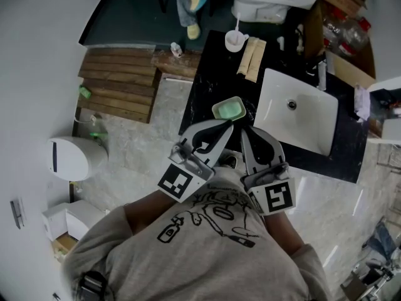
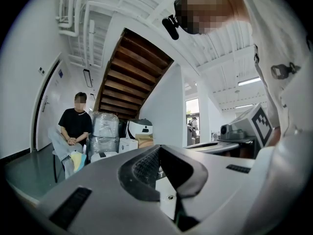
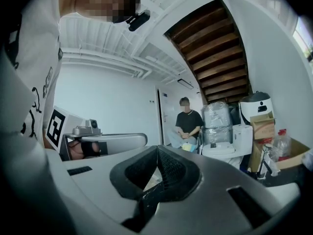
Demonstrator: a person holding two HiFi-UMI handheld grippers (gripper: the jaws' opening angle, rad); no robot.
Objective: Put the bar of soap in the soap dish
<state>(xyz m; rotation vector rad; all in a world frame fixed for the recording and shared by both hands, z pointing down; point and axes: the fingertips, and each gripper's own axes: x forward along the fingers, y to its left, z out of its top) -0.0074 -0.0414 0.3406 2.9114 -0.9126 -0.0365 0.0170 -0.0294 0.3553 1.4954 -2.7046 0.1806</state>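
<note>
Head view: the left gripper (image 1: 220, 127) and the right gripper (image 1: 247, 133) are held side by side close to the person's chest, their tips over the near edge of the black counter (image 1: 213, 74). The soap dish (image 1: 229, 109) sits on that counter just past the tips, left of the white sink (image 1: 301, 115). A mint-green block fills it, apparently the bar of soap, though the view is too small to be sure. Neither gripper touches the dish.

Left gripper view: the left gripper (image 2: 159, 153) has its jaws clenched, pads meeting with nothing between them. It faces out across the room, where a seated person (image 2: 73, 126) sits under a wooden staircase (image 2: 132, 72).

Right gripper view: the right gripper (image 3: 157, 151) is likewise clenched on nothing, with the seated person (image 3: 187, 121) beyond it
</note>
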